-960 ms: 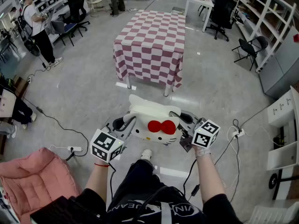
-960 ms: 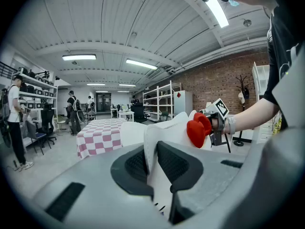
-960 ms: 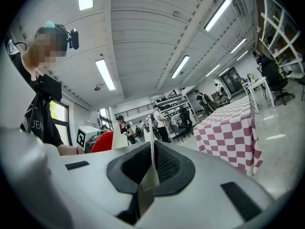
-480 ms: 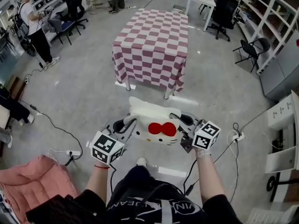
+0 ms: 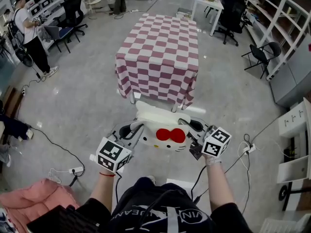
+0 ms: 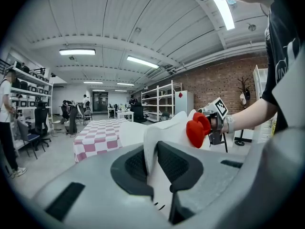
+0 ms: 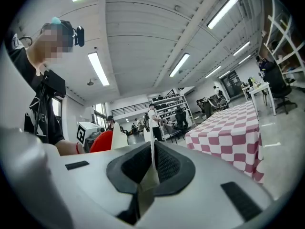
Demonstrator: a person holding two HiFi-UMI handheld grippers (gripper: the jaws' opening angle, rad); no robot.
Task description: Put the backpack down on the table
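Head view: a person carries a white backpack [image 5: 158, 116] in the air at waist height between two grippers, just short of a table [image 5: 158, 47].
Backpack: soft and pale, with a cat-face front, a red bow [image 5: 169, 135], a small nose and thin whiskers; it hangs between the two grips, face up toward the camera.
Left gripper [image 5: 130, 130]: jaws pinched on a fold of white fabric at the backpack's left side; the left gripper view shows the fold rising between the dark pads [image 6: 136, 168], which are kept slightly apart by it.
Right gripper [image 5: 193, 126]: jaws pressed almost together on a thin white edge at the backpack's right side, seen in the right gripper view between the pads [image 7: 128, 168].
Table: draped in a red-and-white checked cloth that hangs down its sides; its near edge lies just beyond the backpack, straight ahead.
Room to move: grey floor [image 5: 82, 96] opens on both sides of the table; a pink cushion [image 5: 29, 200] sits at lower left, a chair [image 5: 262, 52] and white shelves [image 5: 279, 13] stand at right, and another person [image 5: 26, 30] stands well off at far left.
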